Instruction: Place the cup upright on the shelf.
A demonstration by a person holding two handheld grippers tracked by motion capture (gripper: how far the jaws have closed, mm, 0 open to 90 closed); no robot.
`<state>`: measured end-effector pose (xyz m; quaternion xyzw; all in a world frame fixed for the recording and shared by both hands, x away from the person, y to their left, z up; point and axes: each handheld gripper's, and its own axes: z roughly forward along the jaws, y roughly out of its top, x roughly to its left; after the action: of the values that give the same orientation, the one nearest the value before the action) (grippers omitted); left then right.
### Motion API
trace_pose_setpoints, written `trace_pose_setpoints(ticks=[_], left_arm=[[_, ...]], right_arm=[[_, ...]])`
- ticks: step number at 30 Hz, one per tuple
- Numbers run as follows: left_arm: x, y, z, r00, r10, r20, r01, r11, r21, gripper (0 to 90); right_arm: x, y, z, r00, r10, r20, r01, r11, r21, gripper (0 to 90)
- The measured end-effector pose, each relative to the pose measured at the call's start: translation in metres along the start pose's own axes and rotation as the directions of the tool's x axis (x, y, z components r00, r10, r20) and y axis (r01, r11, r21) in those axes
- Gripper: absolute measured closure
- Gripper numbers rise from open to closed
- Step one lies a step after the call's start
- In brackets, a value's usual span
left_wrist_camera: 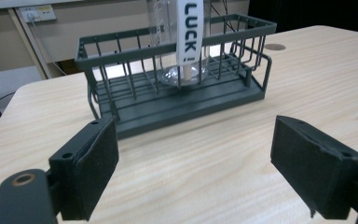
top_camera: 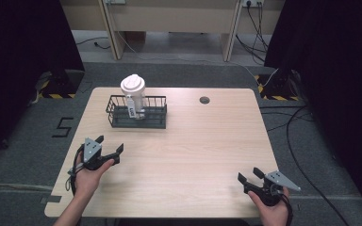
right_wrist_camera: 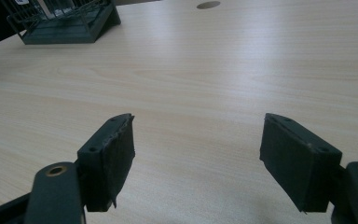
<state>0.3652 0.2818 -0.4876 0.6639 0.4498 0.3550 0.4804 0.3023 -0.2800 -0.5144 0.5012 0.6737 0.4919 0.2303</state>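
A clear bottle with a white lid and a white strap reading "LUCK" stands upright in a dark wire basket at the back left of the wooden table. In the left gripper view the bottle rises from the basket, straight ahead of the jaws. My left gripper is open at the front left, well short of the basket, with nothing between its jaws. My right gripper is open and empty near the front right edge.
A round cable hole sits in the table's back right part. The basket lies far off to the upper left in the right gripper view. Dark curtains, cables and a desk frame stand beyond the table.
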Motion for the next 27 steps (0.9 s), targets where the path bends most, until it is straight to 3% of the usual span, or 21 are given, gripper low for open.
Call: trace_pose_setpoints(ticks=[15,27], left_arm=[[0.008,-0.019,-0.016,0.9992,-0.025,-0.031,0.026,0.9994,0.024,14.7],[0.005,-0.026,-0.023,0.9978,-0.049,-0.045,0.05,0.9987,0.008,15.0]], right_arm=[[0.0,0.0,0.0,1.0,0.001,0.001,-0.001,1.0,0.001,26.7],[0.001,0.0,0.0,1.0,0.002,-0.002,-0.002,1.0,0.008,26.7]])
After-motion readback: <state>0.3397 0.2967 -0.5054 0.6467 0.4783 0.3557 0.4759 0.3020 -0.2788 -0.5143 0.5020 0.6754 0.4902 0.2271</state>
